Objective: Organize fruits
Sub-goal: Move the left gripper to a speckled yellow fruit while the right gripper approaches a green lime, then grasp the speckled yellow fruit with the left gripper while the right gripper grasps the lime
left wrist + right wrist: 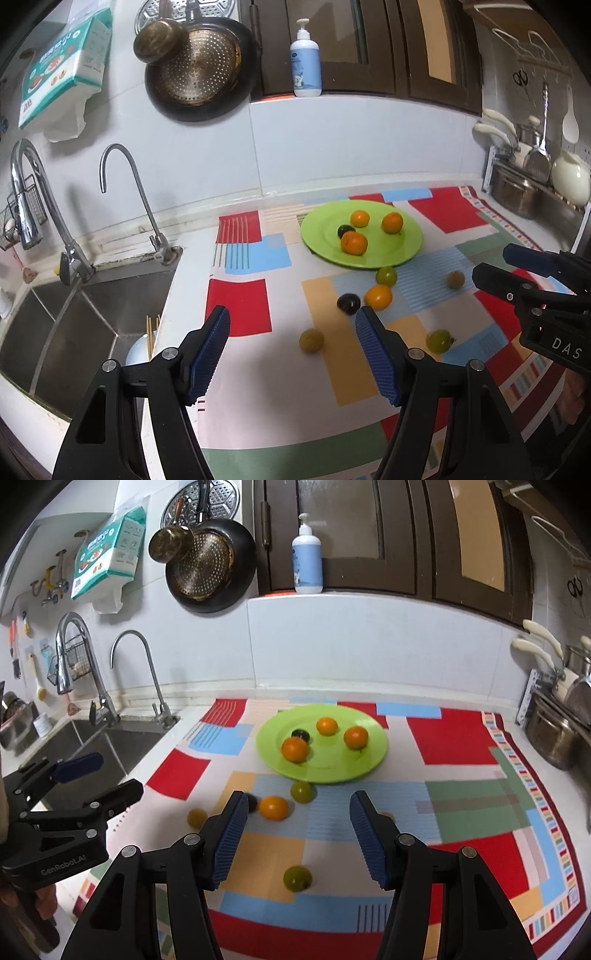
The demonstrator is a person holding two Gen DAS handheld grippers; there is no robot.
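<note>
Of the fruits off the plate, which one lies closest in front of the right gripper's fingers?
The green fruit alone on the cloth, low between the right gripper fingers; the others sit farther off, nearer the green plate.

Right gripper (295,834) open, jaws apart above patterned mat (461,738), nothing between pads. Green plate (354,771) beyond, holding three oranges (295,749) and one dark fruit (300,734). On mat near plate: green fruit (302,791), orange fruit (273,808), yellowish fruit (197,817). Another green fruit (297,878) close below gripper. Left gripper (99,775) at left edge, open, beside sink (110,746).
</note>
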